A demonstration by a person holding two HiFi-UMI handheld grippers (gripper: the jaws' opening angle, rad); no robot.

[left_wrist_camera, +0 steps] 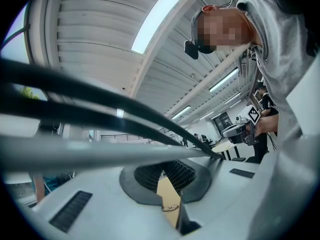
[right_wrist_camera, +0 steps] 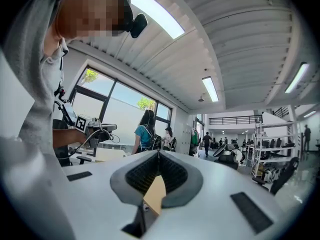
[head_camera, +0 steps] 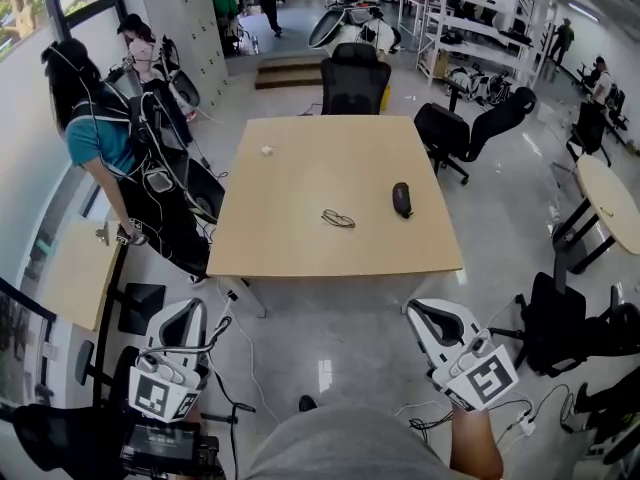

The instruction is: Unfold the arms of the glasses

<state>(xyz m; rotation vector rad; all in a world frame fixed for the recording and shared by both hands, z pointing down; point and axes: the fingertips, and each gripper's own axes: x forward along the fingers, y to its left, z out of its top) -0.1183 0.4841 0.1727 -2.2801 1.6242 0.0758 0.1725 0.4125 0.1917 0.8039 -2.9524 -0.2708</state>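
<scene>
Thin dark-framed glasses (head_camera: 338,218) lie near the front middle of the light wooden table (head_camera: 290,178); they are too small to tell how their arms lie. Both grippers hang low by my body, well short of the table's front edge. My left gripper (head_camera: 184,320) is at the lower left and my right gripper (head_camera: 432,318) at the lower right, each shut with nothing held. In the left gripper view the glasses (left_wrist_camera: 171,207) show through the wedge below the closed left gripper (left_wrist_camera: 163,164). The right gripper (right_wrist_camera: 158,153) shows only bare tabletop (right_wrist_camera: 156,194) in its wedge.
A dark oval case (head_camera: 402,199) lies right of the glasses and a small white scrap (head_camera: 267,150) at the far left. Black office chairs (head_camera: 355,80) (head_camera: 470,128) stand behind and right of the table. People (head_camera: 100,133) stand at the left; a round table (head_camera: 612,200) is at the right.
</scene>
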